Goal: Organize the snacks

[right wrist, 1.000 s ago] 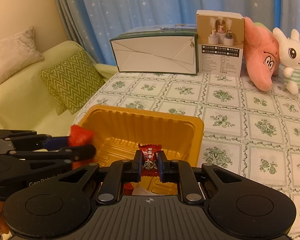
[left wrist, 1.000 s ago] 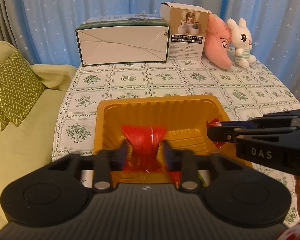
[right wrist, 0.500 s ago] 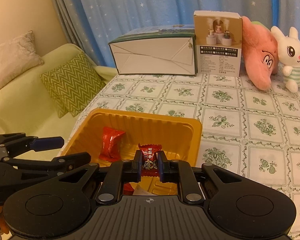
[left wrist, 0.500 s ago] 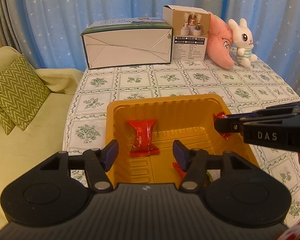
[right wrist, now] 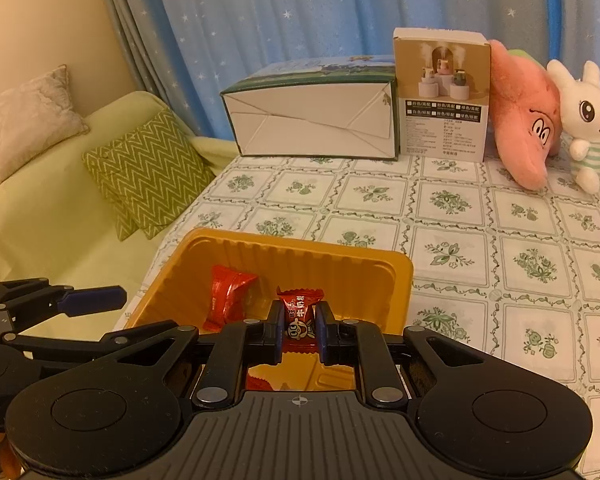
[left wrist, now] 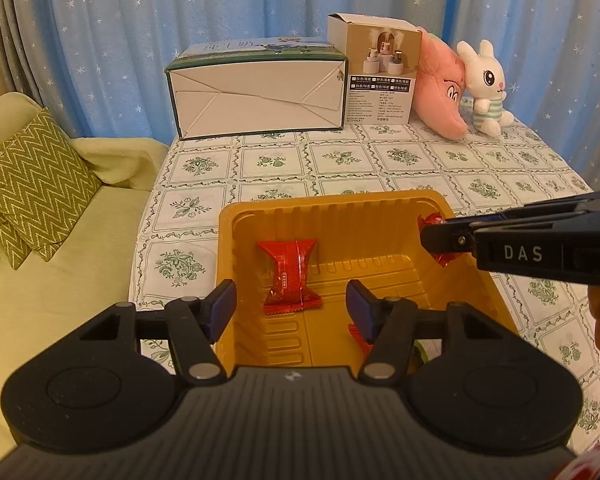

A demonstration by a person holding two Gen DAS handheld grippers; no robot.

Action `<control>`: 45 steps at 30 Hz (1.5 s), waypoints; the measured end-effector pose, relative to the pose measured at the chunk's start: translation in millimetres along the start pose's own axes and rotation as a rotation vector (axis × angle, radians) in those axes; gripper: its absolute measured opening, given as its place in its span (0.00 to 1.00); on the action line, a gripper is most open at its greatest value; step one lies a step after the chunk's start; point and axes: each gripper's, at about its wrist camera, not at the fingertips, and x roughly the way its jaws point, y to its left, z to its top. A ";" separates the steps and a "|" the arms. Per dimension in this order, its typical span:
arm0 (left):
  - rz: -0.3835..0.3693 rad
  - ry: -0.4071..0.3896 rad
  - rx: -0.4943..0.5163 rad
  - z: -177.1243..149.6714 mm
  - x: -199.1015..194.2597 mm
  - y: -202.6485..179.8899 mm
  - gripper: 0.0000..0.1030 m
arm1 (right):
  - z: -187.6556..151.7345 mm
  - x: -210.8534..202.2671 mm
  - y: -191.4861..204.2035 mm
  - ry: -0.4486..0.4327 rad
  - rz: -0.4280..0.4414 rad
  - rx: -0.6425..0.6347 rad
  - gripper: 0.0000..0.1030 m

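An orange plastic tray (left wrist: pixel 332 208) (right wrist: pixel 340 256) sits on the near part of the table. A red wrapped snack (left wrist: pixel 290 276) (right wrist: pixel 228 296) lies in its left half, free of any gripper. My left gripper (left wrist: pixel 290 308) is open and empty just above the tray's near edge. My right gripper (right wrist: pixel 298 326) is shut on a small red candy (right wrist: pixel 299 312) and holds it over the tray's right side; it also shows in the left wrist view (left wrist: pixel 436 236). More red wrappers (left wrist: pixel 356 332) lie partly hidden at the tray's near end.
A white carton (left wrist: pixel 256 92) and a small product box (left wrist: pixel 380 72) stand at the table's back edge. A pink plush (left wrist: pixel 440 96) and a white rabbit toy (left wrist: pixel 484 88) sit at the back right. A green sofa with a zigzag cushion (left wrist: pixel 32 176) lies left of the table.
My left gripper opened and let the red snack drop into the tray, then drew back and up. My right gripper stayed shut on its candy over the tray.
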 end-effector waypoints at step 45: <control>0.109 -0.068 -0.118 -62.5 -153.6 -42.8 1.00 | -64.0 -166.2 12.6 -0.058 -0.036 0.059 0.78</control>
